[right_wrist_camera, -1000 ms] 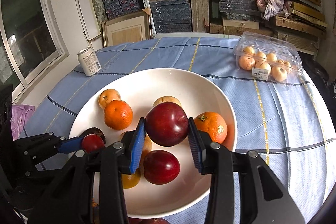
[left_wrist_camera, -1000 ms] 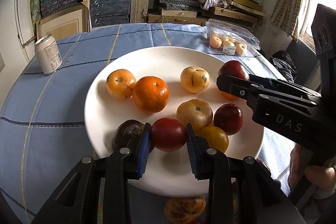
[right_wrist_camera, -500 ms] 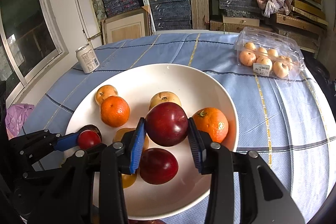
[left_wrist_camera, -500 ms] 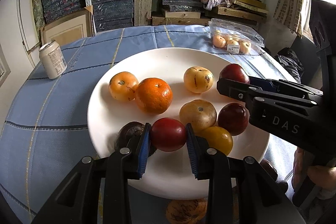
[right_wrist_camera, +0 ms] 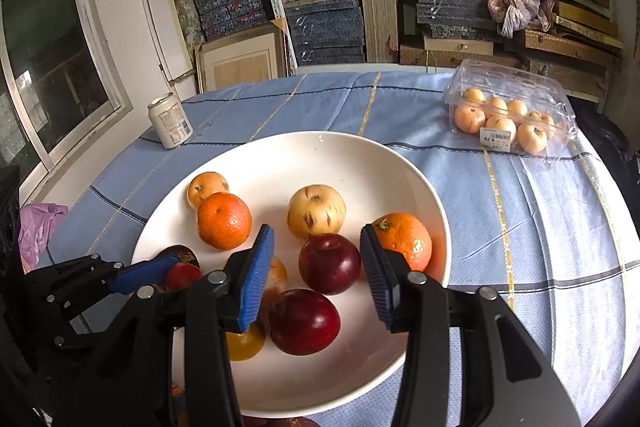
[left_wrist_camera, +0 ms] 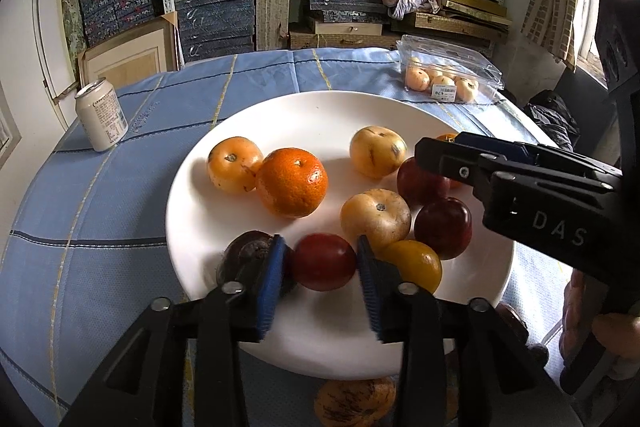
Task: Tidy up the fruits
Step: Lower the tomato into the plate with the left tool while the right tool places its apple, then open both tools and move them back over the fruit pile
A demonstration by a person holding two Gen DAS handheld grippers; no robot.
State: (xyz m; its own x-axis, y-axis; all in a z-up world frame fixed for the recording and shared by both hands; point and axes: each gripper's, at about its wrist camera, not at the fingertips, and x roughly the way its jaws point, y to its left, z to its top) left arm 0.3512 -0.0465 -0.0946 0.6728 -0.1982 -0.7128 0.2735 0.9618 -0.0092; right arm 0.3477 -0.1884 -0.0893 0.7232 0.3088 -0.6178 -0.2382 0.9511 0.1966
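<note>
Left gripper closed on a small red fruit, blue pads touching both sides, low over the near part of the white plate. Dark purple fruit just outside its left finger, yellow fruit just outside its right finger.

Right gripper open, blue pads apart with gaps on both sides of a dark red plum that sits on the plate. Second red plum just in front of it, nearer the camera. Orange with leaf stub beside the right finger, near plate rim. Pale yellow fruit behind the plum, another orange to the left, touching a small yellow-orange fruit.

Plate on blue checked tablecloth. Drink can upright far left, clear plastic box of pale fruits far right. Shelves of boxes behind.
</note>
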